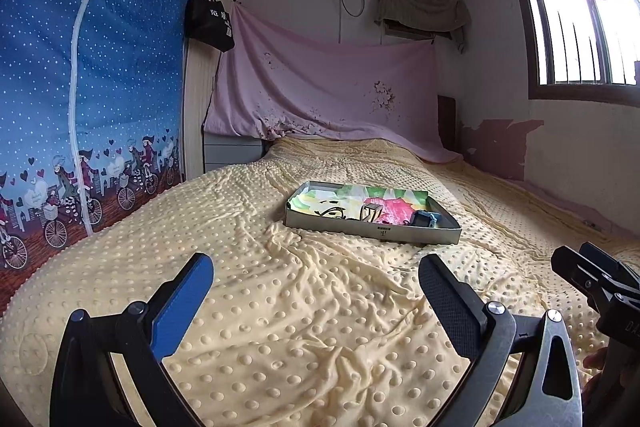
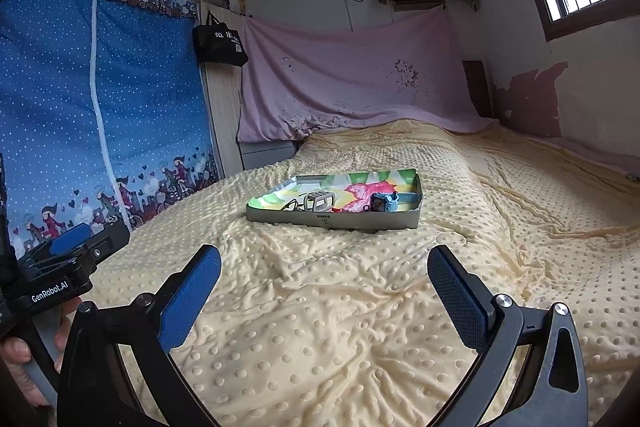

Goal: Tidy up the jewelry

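Observation:
A shallow grey tray [image 1: 372, 230] [image 2: 332, 222] with a colourful paper lining lies in the middle of the bed. Inside it sit a blue watch [image 1: 424, 218] [image 2: 383, 203], a pale band-like piece [image 1: 370, 211] [image 2: 319, 201] and a dark tangle of jewelry [image 1: 332, 214] [image 2: 291, 206]. My left gripper [image 1: 316, 277] is open above the blanket, well short of the tray, holding nothing. My right gripper [image 2: 325, 267] is open too, also short of the tray and empty. Each gripper shows at the edge of the other's view.
A yellow dotted blanket [image 1: 304, 327] [image 2: 360, 327] covers the whole bed, rumpled into folds. A blue fabric wardrobe [image 1: 88, 99] [image 2: 92, 99] stands along the left. A pink sheet [image 1: 328, 91] hangs at the head of the bed; a peeling wall under the window [image 1: 580, 7] runs on the right.

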The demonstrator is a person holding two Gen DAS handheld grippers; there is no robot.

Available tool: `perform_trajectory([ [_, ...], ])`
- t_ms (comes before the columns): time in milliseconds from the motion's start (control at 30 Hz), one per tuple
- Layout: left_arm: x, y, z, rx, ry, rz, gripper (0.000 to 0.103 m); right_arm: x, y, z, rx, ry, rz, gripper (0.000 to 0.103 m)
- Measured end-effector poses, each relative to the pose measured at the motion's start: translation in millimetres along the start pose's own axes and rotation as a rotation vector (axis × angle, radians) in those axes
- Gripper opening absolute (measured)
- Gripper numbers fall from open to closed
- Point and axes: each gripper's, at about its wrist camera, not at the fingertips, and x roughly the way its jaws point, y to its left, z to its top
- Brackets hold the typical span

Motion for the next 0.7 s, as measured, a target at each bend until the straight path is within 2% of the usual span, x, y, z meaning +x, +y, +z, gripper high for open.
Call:
perform_trajectory([
  [333, -4, -2, -9, 0.014, 0.004, -0.006, 0.103, -12, 3, -4, -0.018, -0.024, -0.037, 0.102],
  [700, -3, 2, -12, 0.01, 0.015, -0.008, 0.103, -5, 10, -8, -0.05, 0.003, -0.051, 0.102],
])
